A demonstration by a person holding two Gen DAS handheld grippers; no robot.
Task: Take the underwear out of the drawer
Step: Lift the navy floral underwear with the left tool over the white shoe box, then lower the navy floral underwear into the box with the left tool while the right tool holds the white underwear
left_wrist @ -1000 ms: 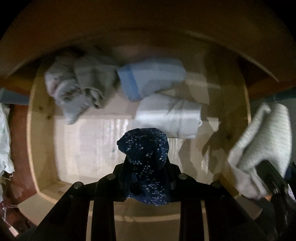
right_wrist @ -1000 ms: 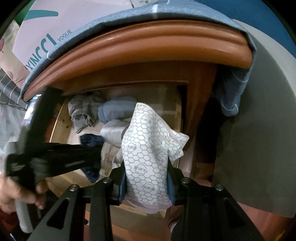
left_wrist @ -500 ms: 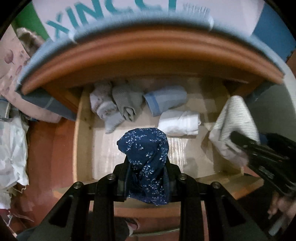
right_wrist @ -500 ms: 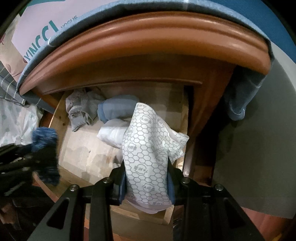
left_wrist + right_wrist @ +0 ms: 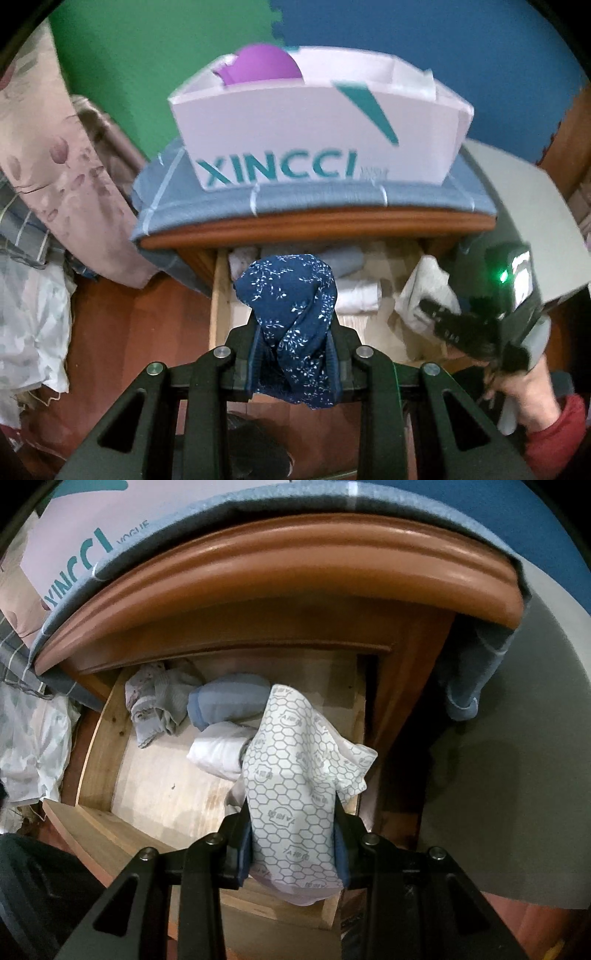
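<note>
A: Where the left wrist view centres, what sits between the black fingers?

B: The left hand-held gripper (image 5: 293,354) is clamped on navy floral underwear (image 5: 291,317), a soft bunched cloth with tiny white sprigs, bulging above the pads and hanging below them. It is up in the middle of the frame, clear of the drawer (image 5: 220,295) behind it.

A: And the other one?

B: In the right wrist view, lower centre, the right hand-held gripper (image 5: 293,845) pinches white underwear (image 5: 295,790) printed with a grey honeycomb pattern; its crumpled flap sticks out to the right, over the drawer's right wall.

A: What lies inside the drawer?

B: On its pale, bare wooden floor, toward the upper left: a rumpled grey ribbed piece (image 5: 159,701), a smooth blue roll (image 5: 229,701) beside it, and a white folded bundle (image 5: 221,751) just below the roll, partly hidden by the honeycomb cloth.

A: Above that?

B: A rounded, glossy reddish-brown wooden edge (image 5: 295,561) under a blue cloth. At the top of the left view a white cardboard box (image 5: 314,125) with teal "XINCCI" lettering stands on that cloth.
</note>
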